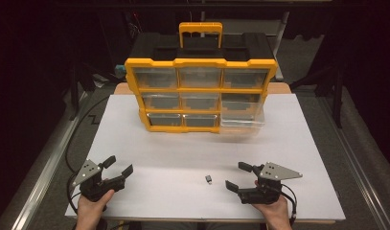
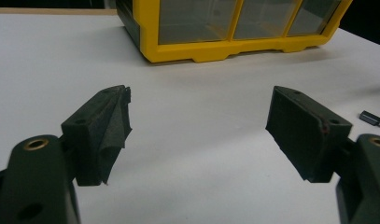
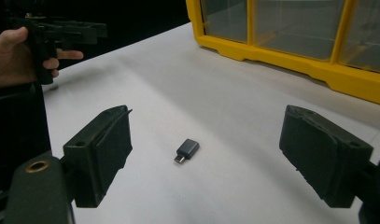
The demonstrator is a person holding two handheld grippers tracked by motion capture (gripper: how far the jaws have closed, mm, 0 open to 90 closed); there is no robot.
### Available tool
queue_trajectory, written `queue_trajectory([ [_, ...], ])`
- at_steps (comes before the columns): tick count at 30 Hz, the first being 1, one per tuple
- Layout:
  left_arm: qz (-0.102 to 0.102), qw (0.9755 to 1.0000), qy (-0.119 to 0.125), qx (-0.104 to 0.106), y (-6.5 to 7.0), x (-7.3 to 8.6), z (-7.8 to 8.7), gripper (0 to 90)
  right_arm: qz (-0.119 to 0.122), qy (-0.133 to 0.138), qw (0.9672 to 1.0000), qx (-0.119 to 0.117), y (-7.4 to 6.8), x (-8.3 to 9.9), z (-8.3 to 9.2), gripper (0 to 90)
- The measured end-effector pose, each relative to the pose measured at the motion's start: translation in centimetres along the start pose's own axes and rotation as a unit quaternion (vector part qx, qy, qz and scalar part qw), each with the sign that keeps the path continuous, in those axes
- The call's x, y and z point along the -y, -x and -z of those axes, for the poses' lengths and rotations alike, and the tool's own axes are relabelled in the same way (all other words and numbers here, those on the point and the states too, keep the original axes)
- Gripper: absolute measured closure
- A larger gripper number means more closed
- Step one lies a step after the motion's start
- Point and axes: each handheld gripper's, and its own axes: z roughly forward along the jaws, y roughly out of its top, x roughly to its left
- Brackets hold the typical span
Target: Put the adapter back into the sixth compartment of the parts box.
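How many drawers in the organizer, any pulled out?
9, in a three-by-three grid in the organizer. Eight sit flush; the bottom-right drawer is pulled out toward the person. None look hidden.

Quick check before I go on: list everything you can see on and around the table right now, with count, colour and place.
Drawer organizer: one, yellow frame with black body and yellow handle, standing at the table's far edge; nine clear drawers in three rows.
Pulled-out drawer: one, clear, bottom right of the organizer, sticking out toward the person.
Small adapter: one, dark grey with a metal plug end, lying on the table near the front, between the two grippers, closer to the right one.
Table: one, white top, with a tan edge behind the organizer.
Left gripper: one, black, front left, jaws open, holding nothing.
Right gripper: one, black, front right, jaws open, facing the adapter.
Hands: two, one on each gripper, at the bottom edge.
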Motion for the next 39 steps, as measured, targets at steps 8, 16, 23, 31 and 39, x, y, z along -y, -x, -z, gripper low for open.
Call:
queue_trajectory([
  [8, 0.000, 1.0000, 0.000, 0.000, 0.0, 0.0, 0.0, 22.6, 0.013, 0.009, 0.9999, -0.002, -0.6, -0.1, -1.1, 21.5],
  [16, -0.001, 1.0000, 0.000, 0.002, 0.0, 0.0, 0.0, 22.6, 0.020, 0.006, 0.9997, -0.014, -1.0, -0.4, -2.9, 20.4],
  [23, -0.001, 1.0000, 0.000, 0.004, 0.0, 0.0, 0.0, 22.6, 0.019, 0.007, 0.9995, -0.024, -1.6, -0.8, -4.4, 22.1],
  [31, -0.001, 1.0000, -0.002, 0.005, 0.0, 0.0, 0.0, 22.7, 0.014, -0.011, 0.9996, -0.024, -2.0, -1.2, -5.9, 22.1],
  [39, 0.000, 1.0000, -0.002, 0.006, 0.0, 0.0, 0.0, 22.7, 0.026, -0.034, 0.9991, -0.005, -2.1, -1.9, -6.6, 23.4],
])
